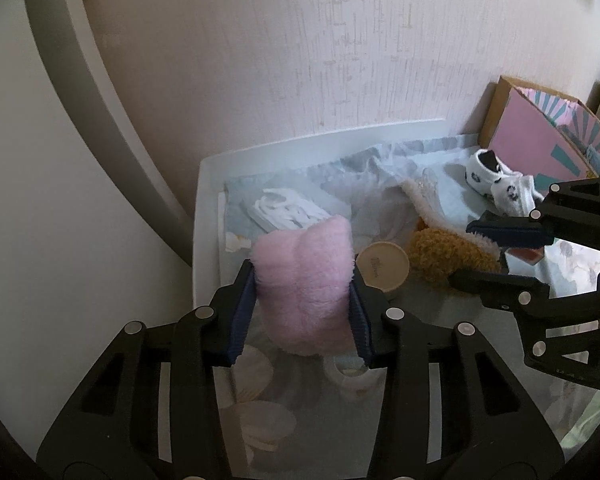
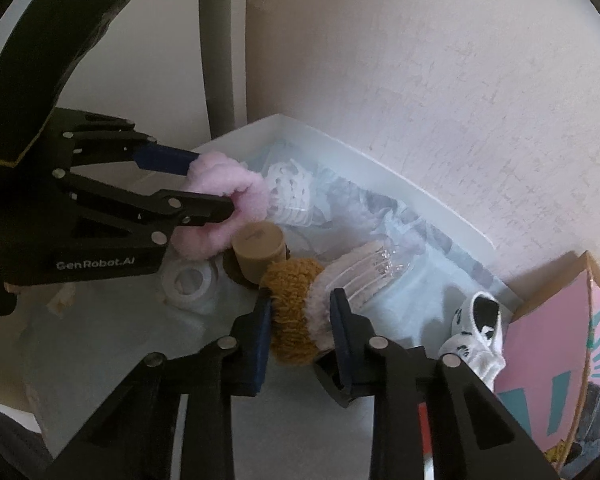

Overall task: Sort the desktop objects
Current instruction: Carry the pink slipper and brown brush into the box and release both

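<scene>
A pink plush item [image 1: 304, 292] stands between the blue pads of my left gripper [image 1: 302, 280], which is shut on it. In the right wrist view the same left gripper [image 2: 214, 184] pinches that pink plush item [image 2: 220, 200] from the left. My right gripper [image 2: 302, 300] is shut on a brown plush item [image 2: 292, 320] with a pale fleecy cuff. From the left wrist view, the right gripper [image 1: 466, 254] comes in from the right and holds the brown plush item [image 1: 440, 256]. Both items lie low over a cluttered white tray [image 1: 340, 136].
A beige round cup [image 1: 382, 266] sits between the two plush items. Panda-print white socks [image 2: 476, 332] lie by a pink cardboard box [image 2: 548, 340] at the right. A clear plastic bottle [image 2: 380, 264], a white tape roll [image 2: 190, 282] and a white lattice piece [image 1: 284, 208] rest on blue-grey cloth. A wall is close behind.
</scene>
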`<state>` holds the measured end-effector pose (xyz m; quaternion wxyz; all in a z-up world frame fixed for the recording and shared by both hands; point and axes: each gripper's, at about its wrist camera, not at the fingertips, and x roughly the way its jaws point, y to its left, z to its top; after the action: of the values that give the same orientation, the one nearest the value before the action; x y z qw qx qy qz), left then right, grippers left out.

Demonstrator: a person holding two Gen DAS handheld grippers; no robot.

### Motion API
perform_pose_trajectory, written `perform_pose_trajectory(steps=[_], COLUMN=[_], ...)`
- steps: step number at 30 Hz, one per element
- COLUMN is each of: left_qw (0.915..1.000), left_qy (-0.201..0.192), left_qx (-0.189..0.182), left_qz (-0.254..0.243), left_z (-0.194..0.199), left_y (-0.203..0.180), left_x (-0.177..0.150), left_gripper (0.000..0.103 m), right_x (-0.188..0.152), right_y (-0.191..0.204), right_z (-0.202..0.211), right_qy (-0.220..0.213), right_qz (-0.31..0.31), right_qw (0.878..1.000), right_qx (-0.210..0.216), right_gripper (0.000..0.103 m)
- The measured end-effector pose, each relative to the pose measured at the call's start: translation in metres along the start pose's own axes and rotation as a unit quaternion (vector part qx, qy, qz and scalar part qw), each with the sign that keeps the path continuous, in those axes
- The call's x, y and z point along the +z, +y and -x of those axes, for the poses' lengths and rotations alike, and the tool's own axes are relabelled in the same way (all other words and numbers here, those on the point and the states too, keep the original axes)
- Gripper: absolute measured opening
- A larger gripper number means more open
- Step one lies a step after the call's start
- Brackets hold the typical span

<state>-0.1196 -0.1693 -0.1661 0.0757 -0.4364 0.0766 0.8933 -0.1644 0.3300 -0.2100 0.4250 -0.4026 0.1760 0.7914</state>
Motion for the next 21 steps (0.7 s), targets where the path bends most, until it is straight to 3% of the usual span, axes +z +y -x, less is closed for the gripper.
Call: perform_pose_trajectory(steps=[12, 21], left_qw=[0.9996, 0.9969], left_qy=[-0.025, -0.07], left_qx=[-0.005, -0.036], left_qz=[0.01, 0.005], left_z=[0.044, 0.089], left_y=[0.0, -0.013], left_x=[0.019, 0.056], left_gripper=[0.039, 0.039], right_x=[0.011, 0.031], right_y=[0.001, -0.018], right_z=[0.042, 0.116], right_qy=[-0.026, -0.07], right_qz=[-0.018, -0.077], right_qw=[1.0, 0.994], right_qx=[0.001, -0.032], right_gripper=[0.025, 0.025])
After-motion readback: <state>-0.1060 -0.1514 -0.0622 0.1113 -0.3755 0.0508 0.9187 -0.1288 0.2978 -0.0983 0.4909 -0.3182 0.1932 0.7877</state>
